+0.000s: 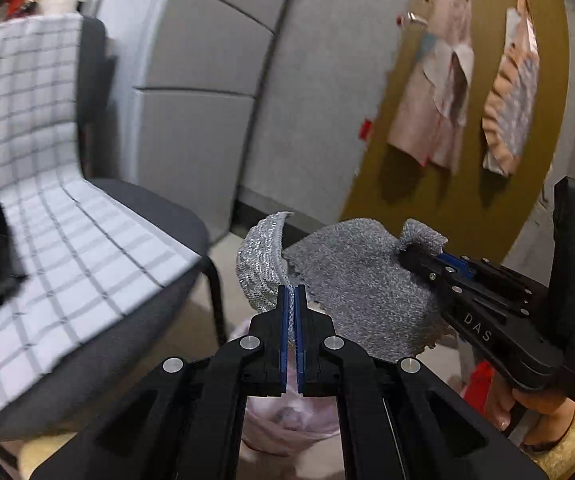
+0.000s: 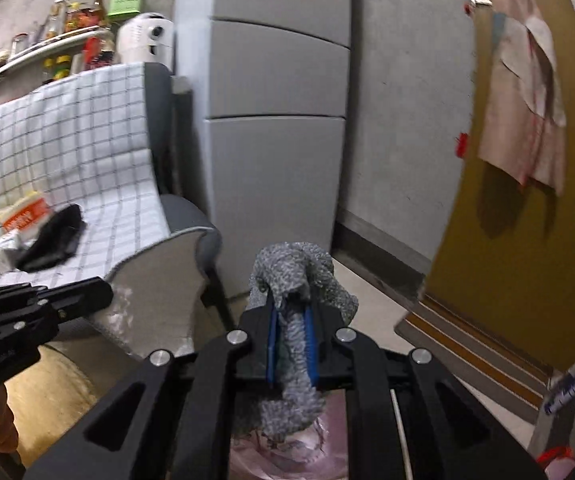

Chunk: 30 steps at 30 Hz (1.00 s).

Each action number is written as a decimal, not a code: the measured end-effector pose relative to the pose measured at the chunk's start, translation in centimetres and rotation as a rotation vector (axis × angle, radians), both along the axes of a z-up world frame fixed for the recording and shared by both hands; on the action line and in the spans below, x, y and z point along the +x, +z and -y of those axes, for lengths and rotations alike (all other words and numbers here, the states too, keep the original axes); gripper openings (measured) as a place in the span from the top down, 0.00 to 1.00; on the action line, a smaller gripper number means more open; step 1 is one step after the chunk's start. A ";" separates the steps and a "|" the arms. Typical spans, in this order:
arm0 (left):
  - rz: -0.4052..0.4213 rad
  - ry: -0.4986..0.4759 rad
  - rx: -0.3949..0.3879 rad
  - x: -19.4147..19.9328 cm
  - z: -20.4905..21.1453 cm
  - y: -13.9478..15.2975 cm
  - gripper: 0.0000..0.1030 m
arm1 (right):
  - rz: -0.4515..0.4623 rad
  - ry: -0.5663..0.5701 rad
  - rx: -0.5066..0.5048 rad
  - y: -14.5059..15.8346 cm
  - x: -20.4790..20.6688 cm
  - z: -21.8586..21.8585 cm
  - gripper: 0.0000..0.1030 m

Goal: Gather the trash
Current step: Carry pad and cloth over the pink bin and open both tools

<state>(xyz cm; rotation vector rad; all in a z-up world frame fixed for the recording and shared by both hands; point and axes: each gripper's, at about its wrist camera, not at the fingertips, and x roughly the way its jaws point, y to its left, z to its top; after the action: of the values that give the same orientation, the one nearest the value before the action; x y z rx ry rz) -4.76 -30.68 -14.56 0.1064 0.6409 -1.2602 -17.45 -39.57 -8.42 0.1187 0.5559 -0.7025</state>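
Two hand-held tongs carry one grey knitted cloth with a silvery ribbed edge (image 1: 351, 280) in mid-air, in front of a grey chair draped with a white checked cover (image 1: 47, 216).

Left tongs (image 1: 293, 292): closed almost completely, with only the thin ribbed edge of the cloth between the blue pads. This grip takes the near left corner.

Right tongs (image 2: 291, 312): closed on a thicker bunched fold of the same cloth, so the blue pads stand a little apart around the wad. In the left wrist view these tongs enter from the right and pinch the far right corner.

The two grips lie at opposite ends of the cloth, so it hangs spread between them rather than crumpled; this probably serves to keep it clear of the chair and to steer it as one piece.

Directly below the cloth, between the arms of each tool, lies a pale pink thin plastic bag (image 2: 287, 452), apparently a trash bag, though its mouth is largely hidden. Holding the cloth above it suggests the cloth is about to be dropped in.

A black cloth (image 2: 53, 238) and some packaging (image 2: 23, 212) rest on the chair seat at the far left, well apart, perhaps further items to collect.
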 end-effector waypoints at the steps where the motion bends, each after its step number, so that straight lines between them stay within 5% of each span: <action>1: -0.005 -0.010 0.007 -0.2 0.4 -0.4 0.97 | -0.001 -0.012 0.011 -0.5 -0.3 0.5 0.89; 16: -0.034 -0.055 0.151 -0.3 7.2 -4.9 0.94 | -0.082 -0.121 0.259 -7.5 -1.4 6.4 0.76; 21: -0.038 -0.016 0.141 0.6 6.3 -4.2 0.94 | -0.059 -0.121 0.260 -6.8 -1.4 6.7 0.72; 30: 0.028 0.148 0.083 2.5 0.8 0.0 0.94 | 0.067 -0.087 0.136 -0.8 -0.6 5.1 0.72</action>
<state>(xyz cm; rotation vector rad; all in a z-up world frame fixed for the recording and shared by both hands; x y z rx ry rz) -2.31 -31.43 -14.54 0.1426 0.6653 -1.0881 -18.05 -44.68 -9.25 0.2936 0.5362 -0.7423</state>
